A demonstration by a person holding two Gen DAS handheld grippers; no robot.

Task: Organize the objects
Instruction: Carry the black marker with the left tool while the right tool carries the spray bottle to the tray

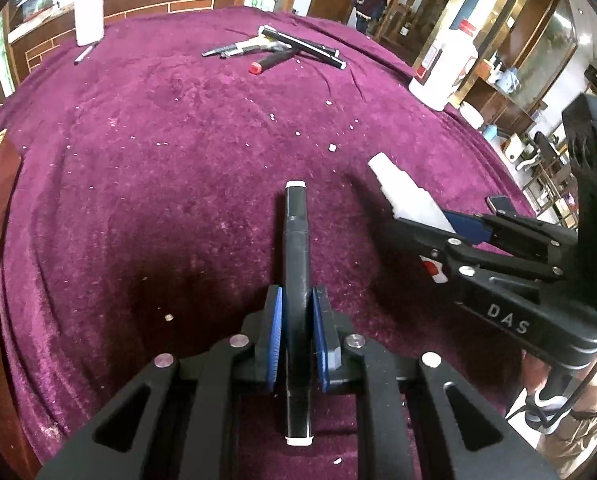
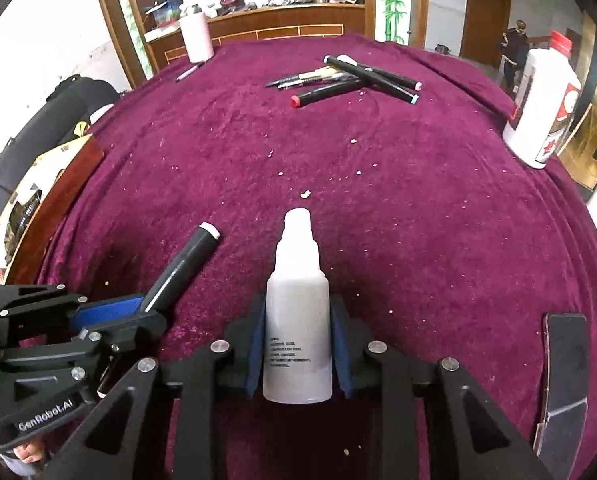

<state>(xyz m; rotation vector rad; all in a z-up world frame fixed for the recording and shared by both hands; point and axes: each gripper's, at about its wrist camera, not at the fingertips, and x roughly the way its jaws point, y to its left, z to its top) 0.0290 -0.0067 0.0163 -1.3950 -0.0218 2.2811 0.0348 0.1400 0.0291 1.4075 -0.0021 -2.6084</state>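
- Purple velvet cloth [image 1: 138, 160] covers the table; crumbs scattered across it.
- Left wrist view: left gripper [image 1: 296, 340] clenched on a black marker [image 1: 296, 264], lower centre. Right gripper [image 1: 450, 228] at right, grasping a small white bottle [image 1: 406, 196]. Pile of pens [image 1: 274, 50] at top centre.
- Right wrist view: right gripper [image 2: 297, 344] clamps the white bottle [image 2: 297, 320], lower centre; left gripper [image 2: 138, 312] with the marker [image 2: 186, 264] at lower left. Large white jug [image 2: 542, 108] at upper right.

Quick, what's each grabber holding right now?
Left gripper: closed on a black marker.
Right gripper: closed on a small white bottle.
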